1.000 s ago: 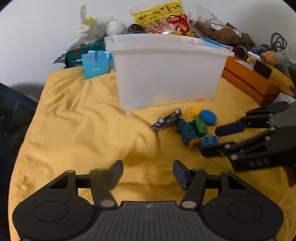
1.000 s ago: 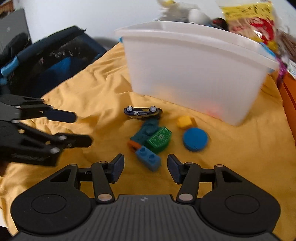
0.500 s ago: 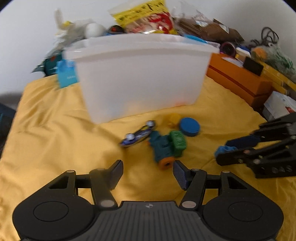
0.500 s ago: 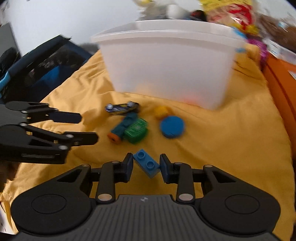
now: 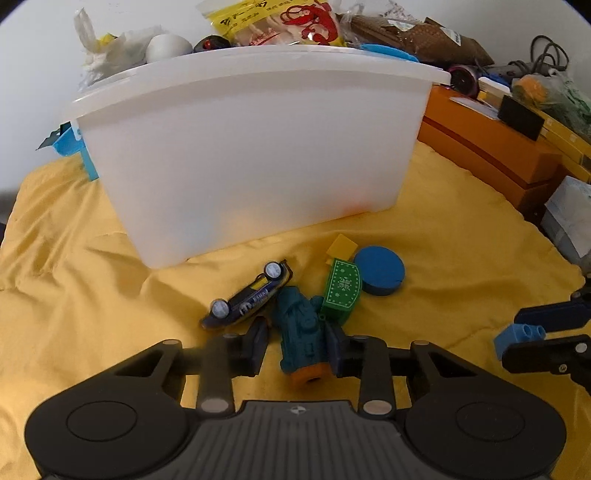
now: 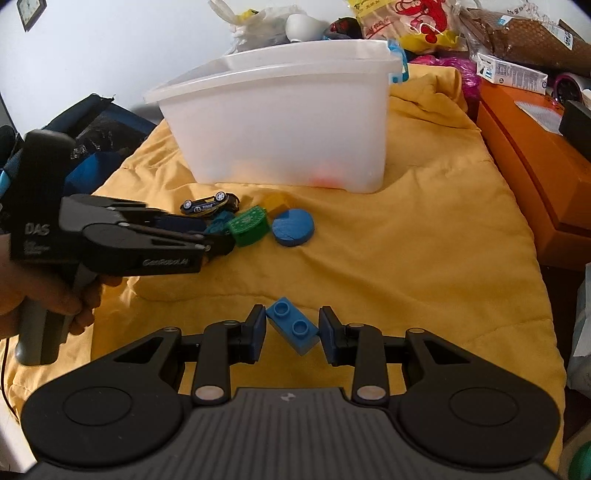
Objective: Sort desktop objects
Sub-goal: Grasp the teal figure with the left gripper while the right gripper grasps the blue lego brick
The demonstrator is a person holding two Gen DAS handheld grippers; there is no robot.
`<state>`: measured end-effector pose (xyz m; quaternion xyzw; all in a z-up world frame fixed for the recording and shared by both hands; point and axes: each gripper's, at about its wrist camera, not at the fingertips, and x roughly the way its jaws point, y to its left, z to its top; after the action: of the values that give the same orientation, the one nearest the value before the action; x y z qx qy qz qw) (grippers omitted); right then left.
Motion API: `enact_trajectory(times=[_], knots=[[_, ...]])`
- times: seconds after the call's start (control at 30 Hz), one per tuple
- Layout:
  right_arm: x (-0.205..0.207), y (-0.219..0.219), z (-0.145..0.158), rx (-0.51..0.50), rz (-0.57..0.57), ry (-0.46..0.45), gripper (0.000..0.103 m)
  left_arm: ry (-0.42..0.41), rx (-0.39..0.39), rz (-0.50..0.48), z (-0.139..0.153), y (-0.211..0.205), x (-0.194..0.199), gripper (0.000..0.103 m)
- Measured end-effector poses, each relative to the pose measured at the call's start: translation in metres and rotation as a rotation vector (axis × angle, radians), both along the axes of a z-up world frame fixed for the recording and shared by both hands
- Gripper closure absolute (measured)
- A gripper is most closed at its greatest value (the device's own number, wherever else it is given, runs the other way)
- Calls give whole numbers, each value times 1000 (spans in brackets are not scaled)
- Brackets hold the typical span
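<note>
A white plastic bin [image 5: 255,147] stands on the yellow cloth [image 5: 74,295]. In front of it lie a toy car [image 5: 247,299], a teal toy train [image 5: 301,332], a green block [image 5: 341,288], a yellow block [image 5: 341,245] and a blue disc [image 5: 380,269]. My left gripper [image 5: 297,345] has its fingers around the teal train, touching it on both sides. My right gripper [image 6: 291,330] is shut on a blue brick [image 6: 293,330] and holds it above the cloth; it also shows in the left wrist view [image 5: 517,338].
Orange boxes [image 5: 491,147] stand at the right. Snack bags [image 5: 280,20] and other clutter lie behind the bin. A dark bag [image 6: 88,140] sits off the cloth's left edge. A hand [image 6: 40,291] holds the left gripper.
My left gripper has moved forward and closed its fingers around the teal train. My right gripper has drawn back and lifted with the blue brick in it.
</note>
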<state>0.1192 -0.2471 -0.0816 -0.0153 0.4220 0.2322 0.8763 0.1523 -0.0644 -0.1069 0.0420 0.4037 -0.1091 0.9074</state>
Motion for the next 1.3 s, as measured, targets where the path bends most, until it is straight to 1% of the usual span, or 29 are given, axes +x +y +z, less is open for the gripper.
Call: enact_trajectory(times=[0.07, 0.17, 0.23, 0.33, 0.4, 0.47, 0.5, 0.53, 0.57, 0.6, 0.63, 0.67, 0.77, 0.9, 0.93, 0.97, 1.03, 1.07, 1.2, 1.3], knots=[[0, 1, 3, 9, 0, -7, 68, -13, -8, -2, 4, 4, -5, 67], [1, 3, 9, 26, 2, -21, 68, -34, -50, 20, 16, 16, -22, 67], [2, 4, 16, 41, 4, -34, 68, -51, -63, 35, 26, 26, -37, 67], [4, 7, 27, 70, 4, -59, 68, -60, -89, 62, 41, 41, -54, 67], [7, 10, 35, 87, 5, -76, 68, -59, -90, 79, 48, 50, -59, 67], [12, 13, 41, 97, 7, -88, 68, -40, -73, 84, 50, 53, -60, 67], [13, 14, 42, 99, 9, -92, 68, -27, -47, 83, 47, 54, -61, 66], [14, 16, 42, 101, 11, -92, 68, 13, -18, 74, 40, 54, -60, 66], [15, 18, 42, 101, 12, -89, 68, 64, -2, 74, 32, 56, -58, 63], [16, 19, 40, 100, 15, -85, 68, 122, 5, 75, 21, 57, -57, 62], [17, 21, 39, 98, 20, -80, 68, 140, 8, 75, 14, 58, -58, 62], [16, 24, 37, 94, 28, -76, 68, 134, 7, 76, 10, 59, -61, 62], [14, 26, 34, 90, 42, -70, 68, 107, -8, 74, 6, 60, -65, 56], [12, 27, 30, 85, 37, -55, 68, 86, -6, 70, 3, 62, -63, 56], [11, 27, 30, 83, 35, -54, 68, 75, -14, 67, 3, 62, -64, 57], [11, 26, 30, 83, 35, -54, 68, 62, -22, 68, 4, 63, -63, 65], [10, 26, 31, 81, 33, -55, 68, 51, -56, 102, 7, 70, -61, 75], [9, 25, 31, 79, 31, -56, 68, 48, -66, 114, 8, 73, -61, 77], [10, 22, 33, 84, 20, -57, 68, 13, -67, 119, 17, 85, -68, 77], [12, 19, 35, 94, 11, -59, 68, -26, -102, 165, 35, 94, -73, 77]])
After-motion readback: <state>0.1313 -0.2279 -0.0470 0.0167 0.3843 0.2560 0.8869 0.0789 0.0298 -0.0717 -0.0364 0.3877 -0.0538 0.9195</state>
